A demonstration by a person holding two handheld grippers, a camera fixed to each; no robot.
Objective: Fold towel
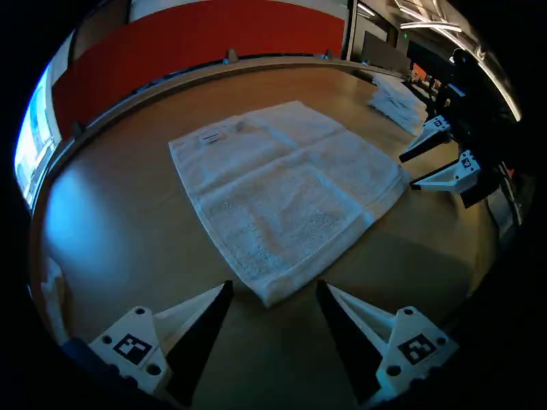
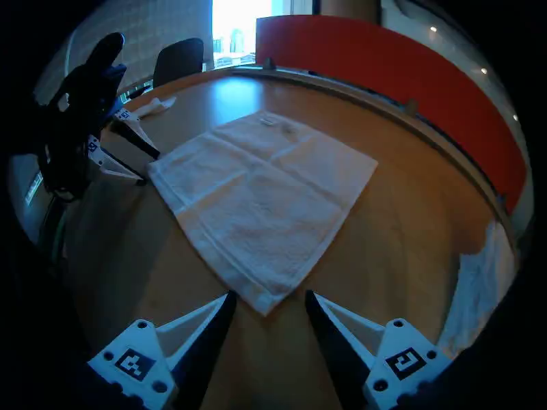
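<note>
A white towel (image 1: 287, 188) lies spread flat on the wooden table, with crease lines across it and a small label near its far edge. My left gripper (image 1: 273, 290) stands open, one towel corner lying between its fingertips on the table. At another corner of the towel (image 2: 263, 195) my right gripper (image 2: 270, 297) stands open in the same way. In the left gripper view the right gripper (image 1: 409, 172) appears at the right, beside the towel's edge. Over in the right gripper view the left gripper (image 2: 147, 167) sits at the towel's left corner.
A stack of folded white towels (image 1: 400, 102) lies at the table's far right; the same pile (image 2: 482, 287) shows at the right edge in the right gripper view. A red partition (image 1: 205, 41) runs behind the table. A dark chair (image 2: 178, 61) stands beyond it.
</note>
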